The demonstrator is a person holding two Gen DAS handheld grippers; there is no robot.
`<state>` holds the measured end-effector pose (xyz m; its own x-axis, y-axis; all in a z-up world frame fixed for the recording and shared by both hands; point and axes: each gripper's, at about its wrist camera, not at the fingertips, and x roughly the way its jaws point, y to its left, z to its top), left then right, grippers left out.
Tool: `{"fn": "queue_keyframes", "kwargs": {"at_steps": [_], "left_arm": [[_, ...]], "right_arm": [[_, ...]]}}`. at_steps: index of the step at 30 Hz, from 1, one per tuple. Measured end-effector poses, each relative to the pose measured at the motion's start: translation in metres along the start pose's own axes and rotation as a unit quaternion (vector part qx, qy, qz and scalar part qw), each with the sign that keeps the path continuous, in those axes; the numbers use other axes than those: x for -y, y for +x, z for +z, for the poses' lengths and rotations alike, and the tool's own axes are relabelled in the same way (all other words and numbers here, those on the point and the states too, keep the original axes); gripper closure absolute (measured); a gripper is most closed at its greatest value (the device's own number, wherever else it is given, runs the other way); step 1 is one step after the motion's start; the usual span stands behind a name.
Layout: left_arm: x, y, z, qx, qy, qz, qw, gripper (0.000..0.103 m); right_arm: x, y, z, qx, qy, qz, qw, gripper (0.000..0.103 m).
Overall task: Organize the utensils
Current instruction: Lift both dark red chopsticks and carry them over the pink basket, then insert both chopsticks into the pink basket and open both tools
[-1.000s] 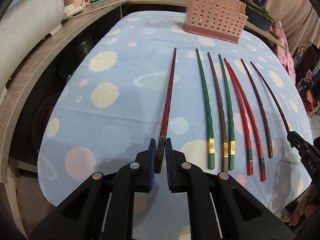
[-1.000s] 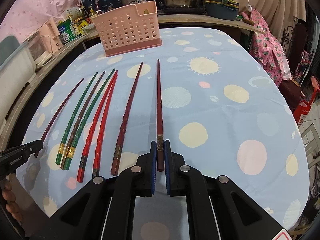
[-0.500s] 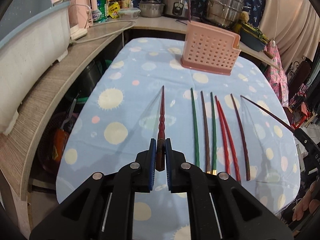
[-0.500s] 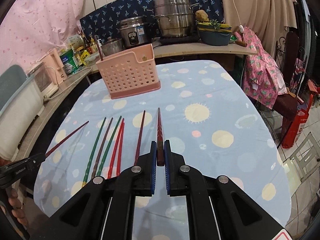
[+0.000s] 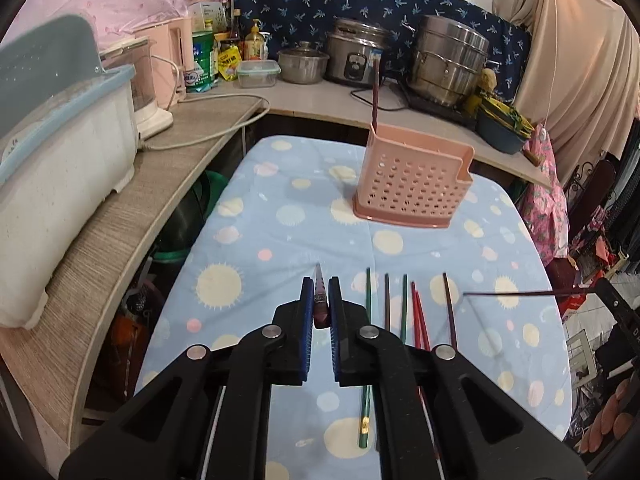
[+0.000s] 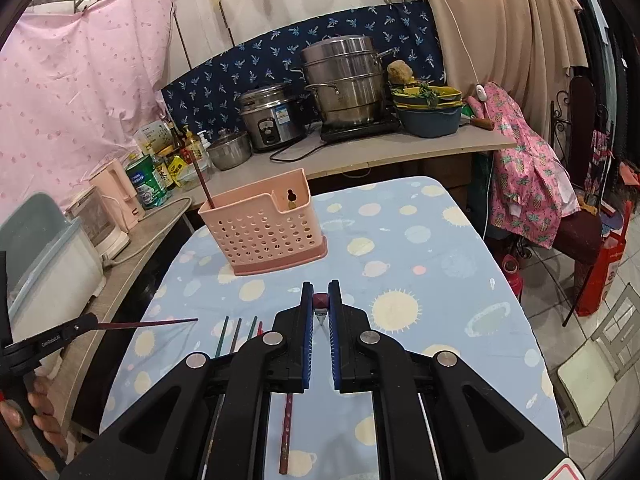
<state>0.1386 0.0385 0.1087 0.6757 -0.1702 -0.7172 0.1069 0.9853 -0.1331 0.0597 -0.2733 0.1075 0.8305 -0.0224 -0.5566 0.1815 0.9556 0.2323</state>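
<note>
Nearest, the left gripper is clamped on one dark red chopstick, and the right gripper on another. Some five chopsticks lie on the counter. Farther off, the pink basket holds what looks like one stick. Only the right view shows the left chopstick's length.

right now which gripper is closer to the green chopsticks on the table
Left. The left gripper hangs just left of the green chopsticks, right beside them. The right gripper is farther off on their other side, past the red chopsticks.
</note>
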Motion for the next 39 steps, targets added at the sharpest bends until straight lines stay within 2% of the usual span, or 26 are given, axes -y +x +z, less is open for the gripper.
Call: {"fn": "queue_keyframes", "kwargs": {"at_steps": [6,13,21,25,28,34,39], "left_arm": [[0.006,0.001,0.023,0.008,0.003,-0.006,0.9999,0.096],[0.019,-0.004,0.065,0.036,0.004,-0.030,0.9989,0.096],[0.036,-0.020,0.137,0.097,-0.008,-0.044,0.9943,0.096],[0.044,-0.027,0.176,0.136,-0.016,-0.056,0.9890,0.096],[0.050,-0.028,0.204,0.170,-0.021,-0.063,0.9833,0.096],[0.058,-0.007,0.236,0.201,-0.028,-0.076,0.9763,0.096],[0.058,0.029,0.242,0.187,-0.035,-0.068,0.9795,0.096]], "right_arm": [[-0.008,-0.001,0.017,0.017,-0.001,0.007,1.000,0.096],[-0.017,0.002,0.050,0.040,-0.003,0.025,0.999,0.096],[-0.035,0.017,0.115,0.092,0.006,0.061,0.994,0.096],[-0.046,0.034,0.155,0.120,0.022,0.077,0.990,0.096],[-0.052,0.041,0.172,0.134,0.026,0.083,0.987,0.096],[-0.066,0.072,0.213,0.156,0.034,0.088,0.983,0.096],[-0.069,0.115,0.221,0.135,0.035,0.079,0.987,0.096]]}}
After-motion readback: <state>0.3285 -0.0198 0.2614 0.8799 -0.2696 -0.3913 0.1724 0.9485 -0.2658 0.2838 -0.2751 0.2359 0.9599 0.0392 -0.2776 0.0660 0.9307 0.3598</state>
